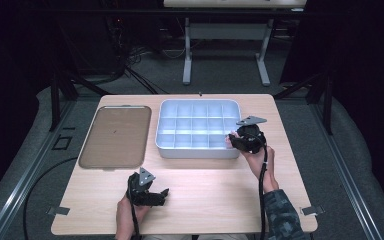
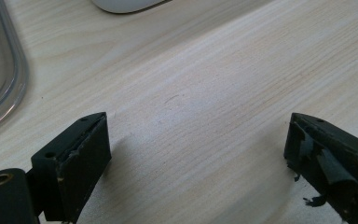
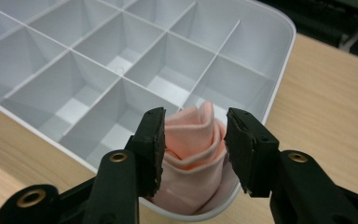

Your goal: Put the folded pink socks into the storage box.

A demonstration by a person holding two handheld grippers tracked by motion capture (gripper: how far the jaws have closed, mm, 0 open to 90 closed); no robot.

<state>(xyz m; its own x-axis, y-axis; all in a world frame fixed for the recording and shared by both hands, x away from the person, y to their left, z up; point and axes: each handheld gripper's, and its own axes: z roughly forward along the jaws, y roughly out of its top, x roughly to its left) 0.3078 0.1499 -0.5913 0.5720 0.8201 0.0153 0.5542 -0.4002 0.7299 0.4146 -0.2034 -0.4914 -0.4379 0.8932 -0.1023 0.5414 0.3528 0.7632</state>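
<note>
The right gripper (image 3: pixel 193 140) hangs over the near right corner compartment of the white divided box (image 3: pixel 286 56). A rolled pink cloth (image 3: pixel 193 154) stands in that compartment, between the jaws. The jaws are partly apart and flank the cloth closely; whether the pads press it I cannot tell. The left gripper (image 2: pixel 198 154) is spread wide with nothing between its jaws, low over the bare surface (image 2: pixel 205 79) in front of the box. A brown tray (image 1: pixel 115 136) lies just left of the box.
</note>
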